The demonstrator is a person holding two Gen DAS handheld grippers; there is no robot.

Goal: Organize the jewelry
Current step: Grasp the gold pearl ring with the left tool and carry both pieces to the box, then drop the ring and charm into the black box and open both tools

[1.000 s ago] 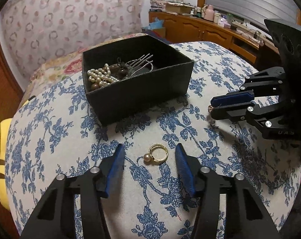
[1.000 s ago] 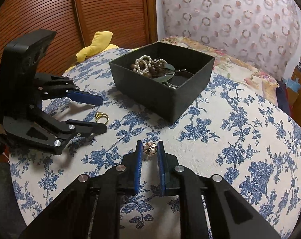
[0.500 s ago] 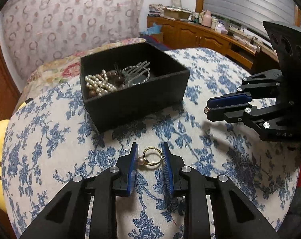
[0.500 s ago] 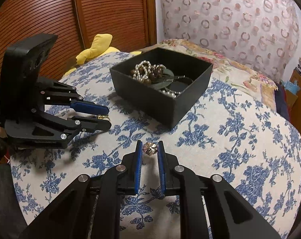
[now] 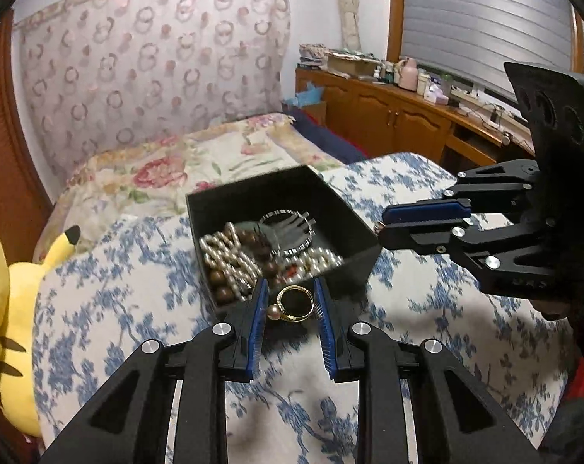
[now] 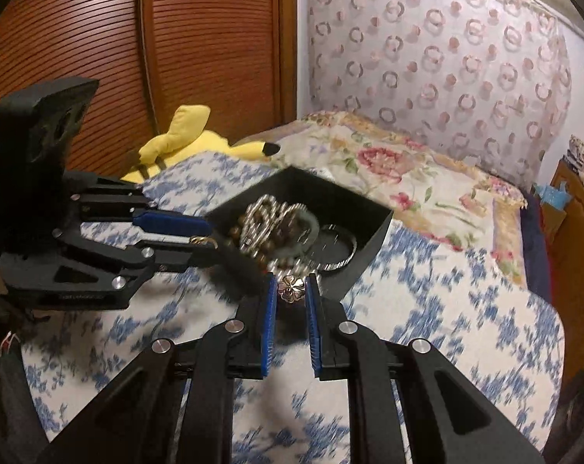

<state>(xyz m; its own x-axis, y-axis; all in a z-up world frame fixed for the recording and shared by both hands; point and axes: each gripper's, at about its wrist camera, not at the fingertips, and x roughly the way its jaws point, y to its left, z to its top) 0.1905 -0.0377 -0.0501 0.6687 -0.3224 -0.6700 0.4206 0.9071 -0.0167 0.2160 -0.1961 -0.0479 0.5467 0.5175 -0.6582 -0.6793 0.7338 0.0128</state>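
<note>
My left gripper (image 5: 291,301) is shut on a gold ring with a pearl (image 5: 294,304) and holds it in the air at the near edge of the black jewelry box (image 5: 354,224). My right gripper (image 6: 289,290) is shut on a gold flower-shaped piece (image 6: 291,288), lifted just short of the box (image 6: 373,243). The box holds pearl strands (image 5: 226,259), brown beads, a silver comb (image 5: 292,228) and a bangle (image 6: 336,247). Each gripper shows in the other's view: the right one (image 5: 381,228), the left one (image 6: 210,237).
The box sits on a blue floral cloth (image 5: 427,301) over a round surface. A yellow plush toy (image 5: 5,321) lies at the left edge. Behind are a floral bedspread (image 5: 183,166), a patterned curtain, a wooden cabinet (image 5: 388,116) and slatted wooden doors (image 6: 98,58).
My left gripper closed on the ring and lifted it off the cloth. Both grippers have risen and moved toward the box, each carrying its piece.
</note>
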